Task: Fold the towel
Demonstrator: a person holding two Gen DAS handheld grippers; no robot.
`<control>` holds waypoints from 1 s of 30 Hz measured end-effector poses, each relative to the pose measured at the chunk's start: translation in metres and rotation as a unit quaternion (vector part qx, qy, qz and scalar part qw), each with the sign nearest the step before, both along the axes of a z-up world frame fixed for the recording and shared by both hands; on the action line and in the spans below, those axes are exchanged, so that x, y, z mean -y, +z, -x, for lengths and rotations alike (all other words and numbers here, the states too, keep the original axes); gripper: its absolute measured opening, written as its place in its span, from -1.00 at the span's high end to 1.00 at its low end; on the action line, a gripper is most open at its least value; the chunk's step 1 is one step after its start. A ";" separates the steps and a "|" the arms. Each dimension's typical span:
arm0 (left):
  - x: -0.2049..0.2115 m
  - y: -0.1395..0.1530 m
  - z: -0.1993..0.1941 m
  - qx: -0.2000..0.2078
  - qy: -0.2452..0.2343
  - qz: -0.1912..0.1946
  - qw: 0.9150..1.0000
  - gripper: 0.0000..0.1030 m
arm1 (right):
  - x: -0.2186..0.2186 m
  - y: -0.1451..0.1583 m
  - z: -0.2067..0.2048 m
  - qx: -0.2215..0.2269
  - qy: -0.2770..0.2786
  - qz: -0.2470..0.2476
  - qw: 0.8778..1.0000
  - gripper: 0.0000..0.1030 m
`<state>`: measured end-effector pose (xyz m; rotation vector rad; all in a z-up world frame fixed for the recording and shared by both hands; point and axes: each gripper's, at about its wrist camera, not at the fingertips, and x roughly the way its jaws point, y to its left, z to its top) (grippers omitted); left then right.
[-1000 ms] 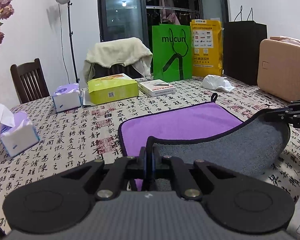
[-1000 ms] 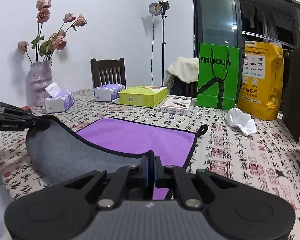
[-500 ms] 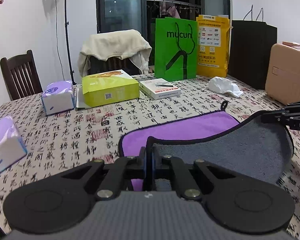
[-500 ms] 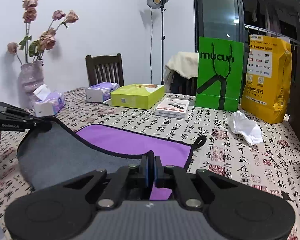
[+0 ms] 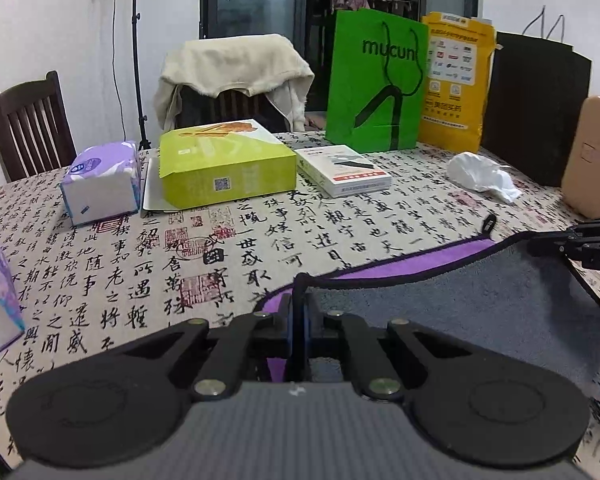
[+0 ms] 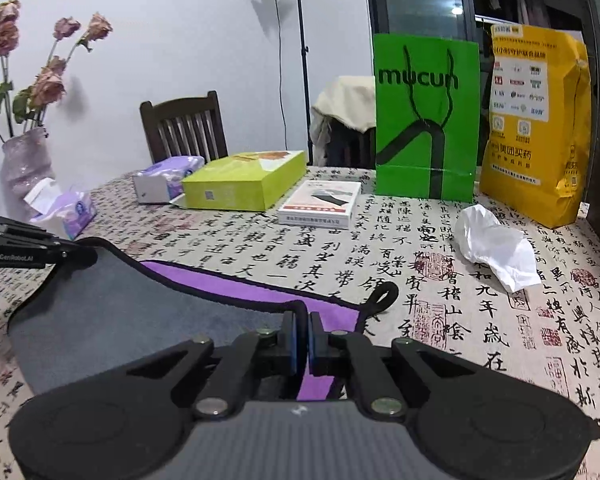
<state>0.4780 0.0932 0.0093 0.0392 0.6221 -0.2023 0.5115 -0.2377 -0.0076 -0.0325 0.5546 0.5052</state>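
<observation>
The towel (image 5: 452, 312) is purple on top and grey underneath, with a black hem. It lies on the patterned tablecloth with its near edge lifted and carried over the far part, so the grey underside (image 6: 112, 312) faces up and only a purple strip (image 6: 236, 286) shows. My left gripper (image 5: 299, 312) is shut on the towel's near left corner. My right gripper (image 6: 302, 330) is shut on the near right corner. Each gripper shows at the edge of the other's view. The hanging loop (image 6: 380, 296) lies at the far right corner.
Beyond the towel lie a lime box (image 5: 224, 164), a white flat box (image 5: 344, 170), tissue packs (image 5: 100, 182), a crumpled white tissue (image 5: 482, 176), green (image 5: 376, 84) and yellow bags (image 5: 456, 80), a tan case (image 5: 594, 160) and a vase of flowers (image 6: 24, 164).
Both grippers have carried the lifted near edge forward over the towel. The grey underside covers more of the purple face and the visible purple strip has shrunk.
</observation>
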 end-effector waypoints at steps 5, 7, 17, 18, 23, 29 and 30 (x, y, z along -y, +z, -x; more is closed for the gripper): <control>-0.001 -0.007 -0.018 -0.007 -0.001 0.002 1.000 0.89 | -0.002 -0.006 -0.019 -0.007 -0.006 0.007 1.000 0.90; -0.002 -0.010 -0.025 -0.007 0.000 0.003 1.000 0.89 | -0.002 -0.008 -0.027 -0.011 -0.009 0.007 1.000 0.90; -0.010 -0.020 -0.049 -0.015 0.008 0.012 1.000 0.89 | -0.005 -0.022 -0.054 -0.025 -0.020 0.011 0.999 0.90; -0.010 -0.022 -0.050 -0.016 0.008 0.010 1.000 0.89 | -0.006 -0.023 -0.055 -0.026 -0.022 0.013 0.999 0.90; -0.011 -0.032 -0.055 -0.029 0.012 0.006 0.999 0.83 | -0.008 -0.028 -0.060 -0.031 -0.030 0.021 0.999 0.79; -0.013 -0.029 -0.051 -0.028 0.023 0.001 0.999 0.50 | -0.006 -0.029 -0.060 -0.029 -0.040 0.027 0.998 0.57; -0.014 -0.028 -0.050 -0.028 0.024 0.001 0.999 0.50 | -0.006 -0.028 -0.059 -0.029 -0.041 0.027 0.998 0.54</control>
